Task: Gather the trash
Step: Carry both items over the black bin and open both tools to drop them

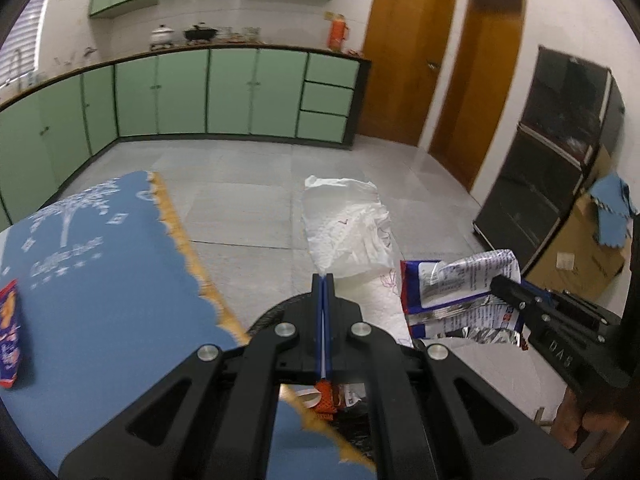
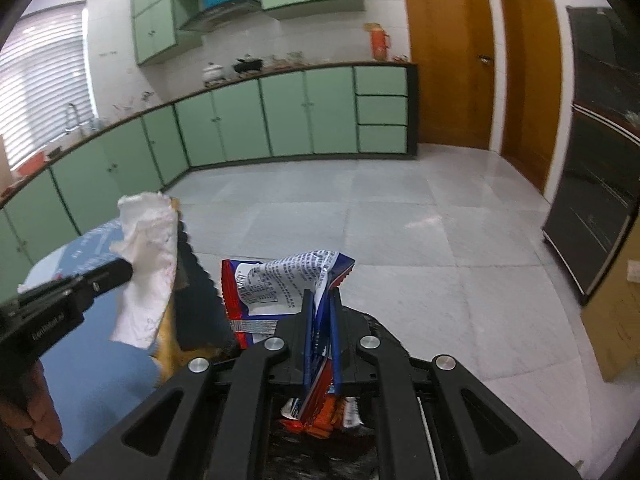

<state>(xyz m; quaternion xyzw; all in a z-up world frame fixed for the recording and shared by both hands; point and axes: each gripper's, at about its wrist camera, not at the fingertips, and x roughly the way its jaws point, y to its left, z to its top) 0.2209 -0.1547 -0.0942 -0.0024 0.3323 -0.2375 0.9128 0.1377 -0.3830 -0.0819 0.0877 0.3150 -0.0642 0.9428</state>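
The left tool (image 1: 324, 277) was clamped on a crumpled white paper towel (image 1: 348, 226), its two blue-edged fingers pressed together with the paper pinched at the tips and spreading out ahead of them above the grey tiled floor (image 1: 248, 184). The right tool (image 2: 322, 294) was clamped on a torn snack wrapper (image 2: 280, 280), blue and red outside and silvery inside with black print, which stood up between the fingers and folded over toward the left. In the left wrist view that wrapper (image 1: 452, 288) hung just to the right of the paper towel, with the right tool (image 1: 500, 282) reaching in from the right edge. In the right wrist view the left tool (image 2: 126, 268) came in from the left, carrying the paper towel (image 2: 146, 264), with part of a hand (image 2: 36, 412) below it. Under and to the left of both tools lay the tabletop, covered by a blue cloth (image 1: 104, 280) with white printing and an orange scalloped fringe. Another snack packet (image 1: 10, 340), red and purple, lay on the cloth near its left edge. Green cabinets (image 1: 224, 92) lined the far wall, and two wooden doors (image 1: 408, 56) stood to the right.
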